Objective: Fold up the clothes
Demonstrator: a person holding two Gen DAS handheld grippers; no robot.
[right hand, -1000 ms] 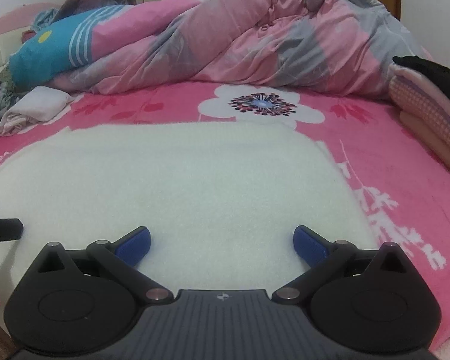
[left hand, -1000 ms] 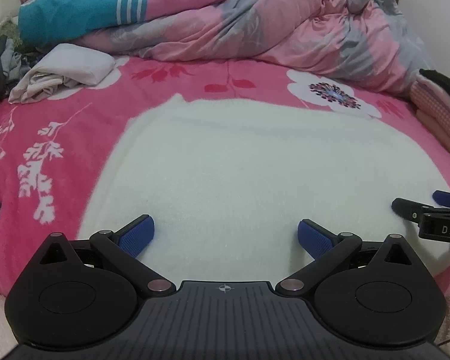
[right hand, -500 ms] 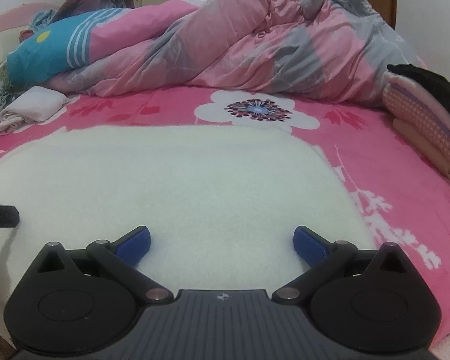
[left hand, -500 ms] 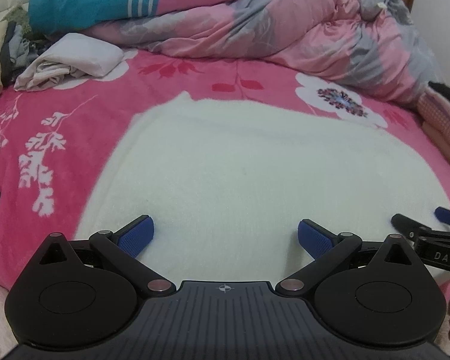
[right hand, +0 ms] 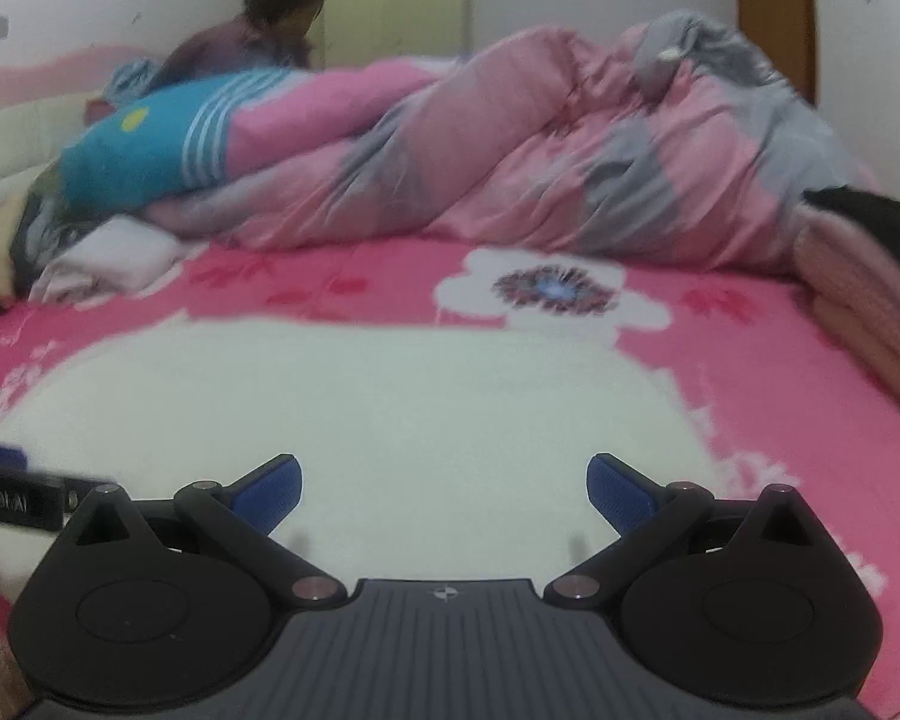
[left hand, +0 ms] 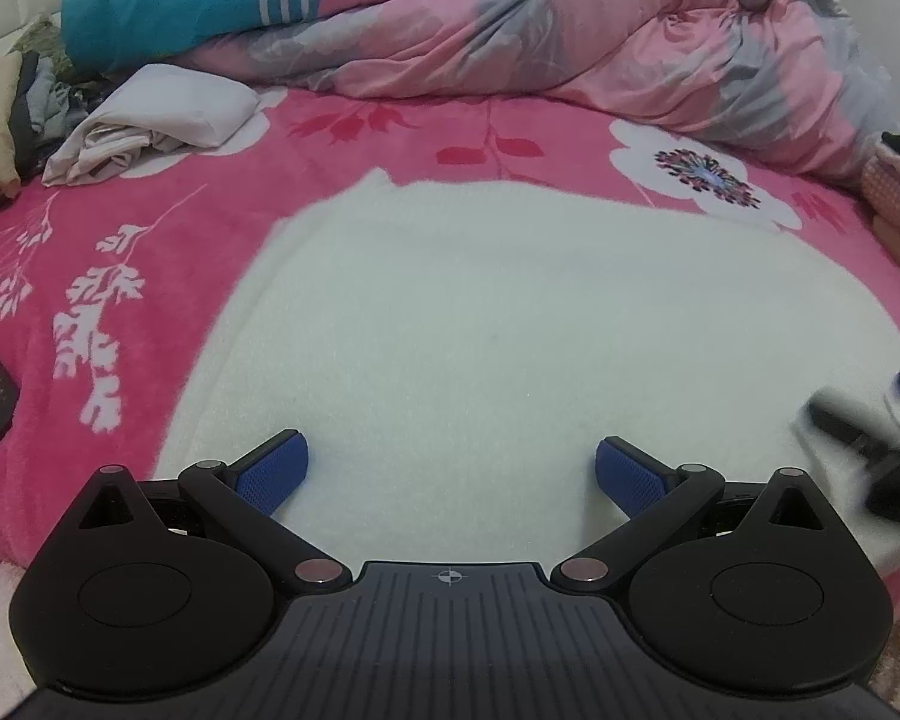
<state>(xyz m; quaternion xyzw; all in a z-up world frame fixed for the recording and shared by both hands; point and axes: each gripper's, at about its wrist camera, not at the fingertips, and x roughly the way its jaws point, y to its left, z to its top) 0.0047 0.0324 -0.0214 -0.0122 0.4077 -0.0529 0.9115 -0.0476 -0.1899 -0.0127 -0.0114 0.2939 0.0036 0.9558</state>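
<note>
Wide bed (left hand: 390, 138) under a hot-pink floral blanket, filling both views. Heaped along the far side, a rumpled pink-and-grey quilt (left hand: 570, 30) with a teal, white-striped section at its left end. Beyond it in the right wrist view, blurred, a person (right hand: 258, 30) sitting by the wall. Spread flat across the middle of the bed, near the front edge, a white fleecy garment (left hand: 510, 330); not clear what kind. At the right edge of the bed, a stack of folded pinkish cloth (right hand: 870, 300) with something black on top. Far left, a crumpled pale cloth (left hand: 156, 114), well apart from the white piece. Left tongs (left hand: 450, 471) wide open, empty, low over the garment's near left part. Right tongs (right hand: 444, 486) likewise spread and empty, over its near right part, motion-blurred in the left wrist view.
</note>
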